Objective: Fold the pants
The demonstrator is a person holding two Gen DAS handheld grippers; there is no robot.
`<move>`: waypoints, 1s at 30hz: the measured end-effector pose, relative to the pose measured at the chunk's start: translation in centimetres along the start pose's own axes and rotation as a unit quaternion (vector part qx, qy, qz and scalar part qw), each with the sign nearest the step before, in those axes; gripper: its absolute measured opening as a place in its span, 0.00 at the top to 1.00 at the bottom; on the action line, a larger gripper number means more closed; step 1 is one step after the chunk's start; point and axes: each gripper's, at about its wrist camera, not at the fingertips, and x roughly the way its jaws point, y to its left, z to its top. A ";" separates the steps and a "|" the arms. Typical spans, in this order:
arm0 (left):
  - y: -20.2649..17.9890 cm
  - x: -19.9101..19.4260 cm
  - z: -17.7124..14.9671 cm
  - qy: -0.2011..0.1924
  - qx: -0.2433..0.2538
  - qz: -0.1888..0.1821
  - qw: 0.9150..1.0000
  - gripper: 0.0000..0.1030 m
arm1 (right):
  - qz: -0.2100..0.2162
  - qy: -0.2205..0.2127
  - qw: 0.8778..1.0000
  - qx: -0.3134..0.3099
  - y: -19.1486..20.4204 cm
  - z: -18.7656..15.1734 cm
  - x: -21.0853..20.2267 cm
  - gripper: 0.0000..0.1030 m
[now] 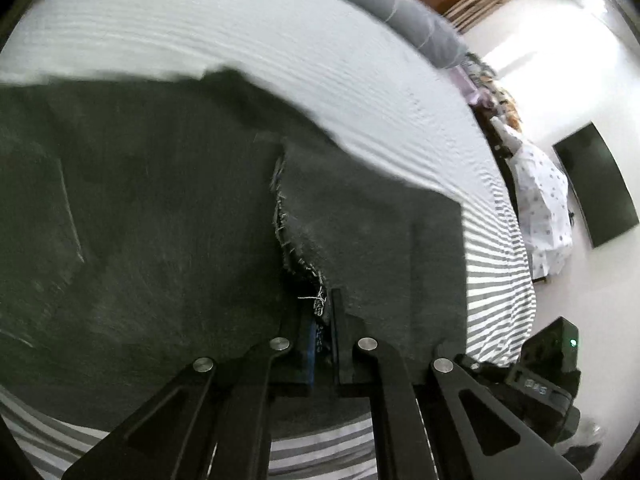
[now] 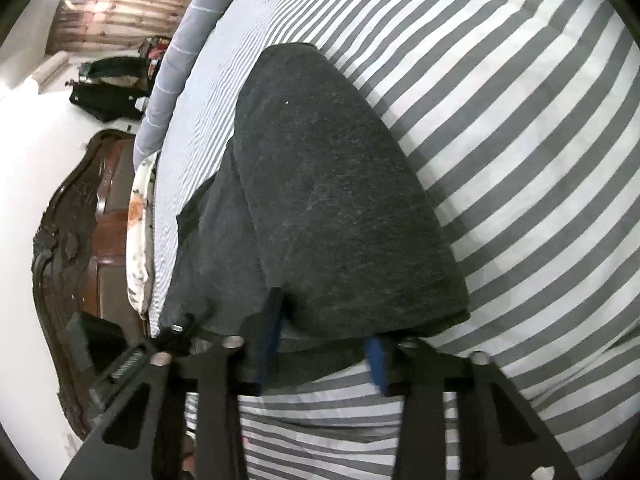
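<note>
While angled downward, left gripper (image 1: 322, 320) pinches pants (image 1: 160, 220).

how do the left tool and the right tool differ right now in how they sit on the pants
The left tool is shut, jaws nearly together, pinching the frayed hem of the dark pants. The right tool stands wider, its blue pads spread at the pant leg's end edge. Both angle down over the striped bedsheet.

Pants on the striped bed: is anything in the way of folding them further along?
Nothing visible. The dark pants lie on the striped sheet, and the sheet around them shows no objects.
</note>
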 end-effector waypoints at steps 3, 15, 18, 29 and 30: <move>-0.5 -2.3 0.5 -0.025 0.017 -0.011 0.999 0.95 | 0.009 0.006 1.000 -0.002 0.6 -0.2 0.2 0.72; 2.2 -0.5 -1.6 -0.010 0.035 0.088 0.995 0.95 | -0.050 0.058 0.995 -0.065 3.4 -2.0 3.2 0.62; 0.9 0.1 -1.9 -0.011 0.069 0.113 0.991 0.93 | -0.074 0.078 0.991 -0.084 3.6 -2.4 3.0 0.58; -1.5 -2.4 -2.4 -0.084 0.128 0.206 0.967 0.84 | -0.121 0.049 0.961 -0.244 10.1 -2.6 -1.6 0.57; -1.9 -2.8 -2.3 -0.100 0.132 0.202 0.965 0.84 | -0.134 0.030 0.957 -0.256 10.8 -1.8 -1.7 0.57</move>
